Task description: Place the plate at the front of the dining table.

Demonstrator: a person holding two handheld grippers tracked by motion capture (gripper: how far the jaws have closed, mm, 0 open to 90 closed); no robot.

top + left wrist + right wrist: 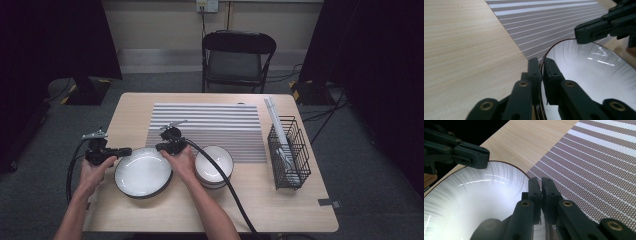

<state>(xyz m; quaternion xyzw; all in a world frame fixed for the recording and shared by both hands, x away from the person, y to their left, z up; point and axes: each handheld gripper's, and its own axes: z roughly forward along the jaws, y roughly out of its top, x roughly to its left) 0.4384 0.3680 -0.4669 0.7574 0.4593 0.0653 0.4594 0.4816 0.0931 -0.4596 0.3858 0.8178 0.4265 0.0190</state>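
White bowl (143, 172) between both tools, rim pinched.

Plate (143, 173): white inside with faint grey radial streaks, dark rim with a thin reddish-brown edge. Stacked bowls (214, 165), right of centre: same white with dark rim. Mat (210, 127), centre: grey with thin white stripes, fine woven dots up close. Counter (280, 205): light wood grain. Both grippers, left (124, 151) and right (163, 147): matte black, brass-coloured pivots. Rack (288, 152), right: black wire. Chair (237, 60), top: black.
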